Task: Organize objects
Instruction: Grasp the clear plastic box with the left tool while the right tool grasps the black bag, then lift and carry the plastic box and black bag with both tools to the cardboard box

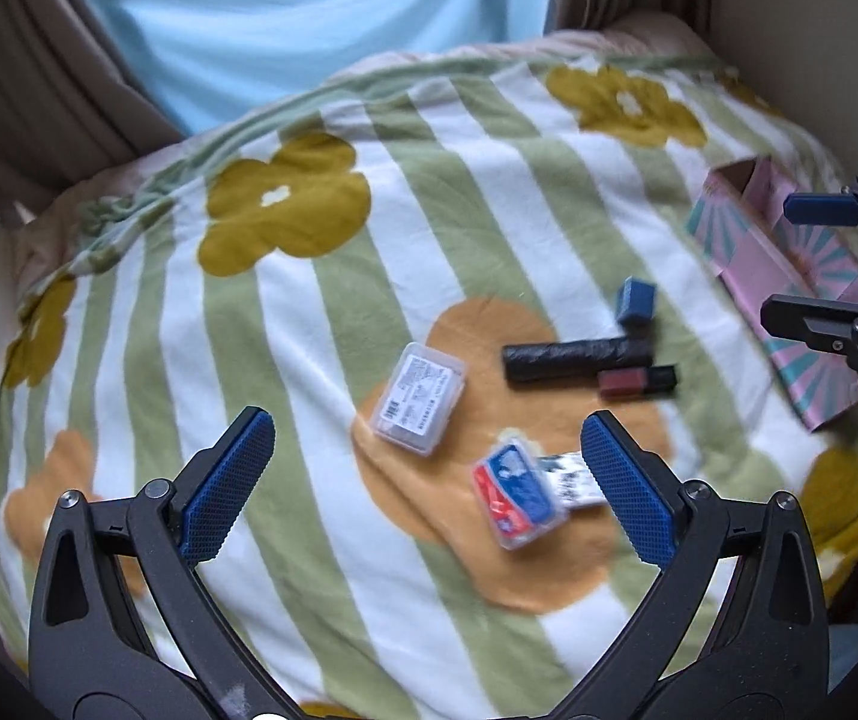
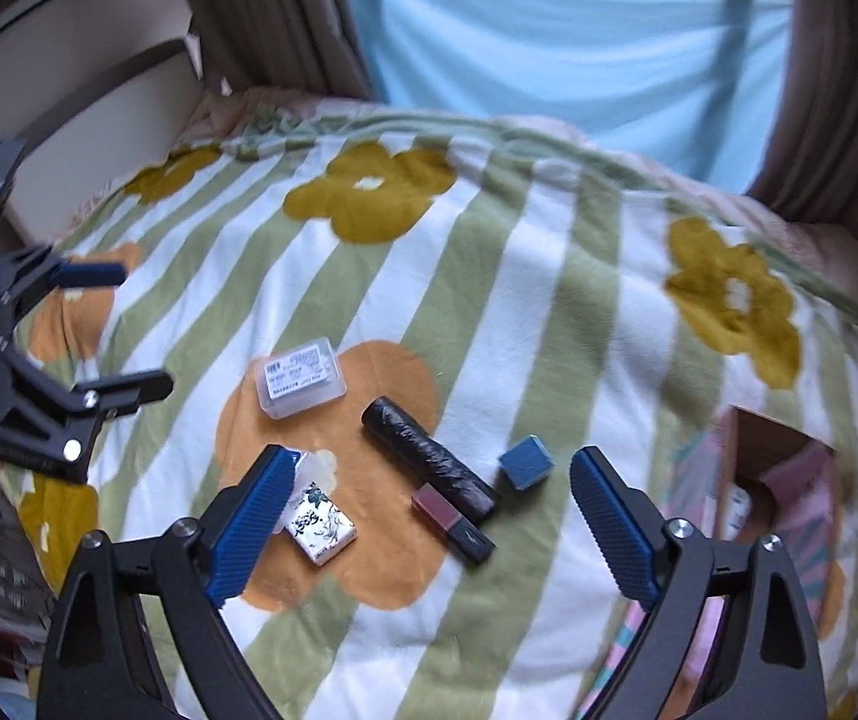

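Both grippers are hovering released over the blanket (image 1: 321, 312): left gripper (image 1: 429, 486) above the clear case (image 1: 420, 399), right gripper (image 2: 429, 516) above the black roll (image 2: 429, 459) (nothing grasped).

Open blanket (image 2: 549, 312) all around the clustered black roll (image 2: 429, 459).

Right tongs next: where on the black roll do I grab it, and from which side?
Take the black roll at its free far half, from above, pads across its narrow width. It lies flat on the blanket, so its long sides are open there. Its near end touches the dark red lipstick, and the blue cube sits close by. The right tongs look wide enough.
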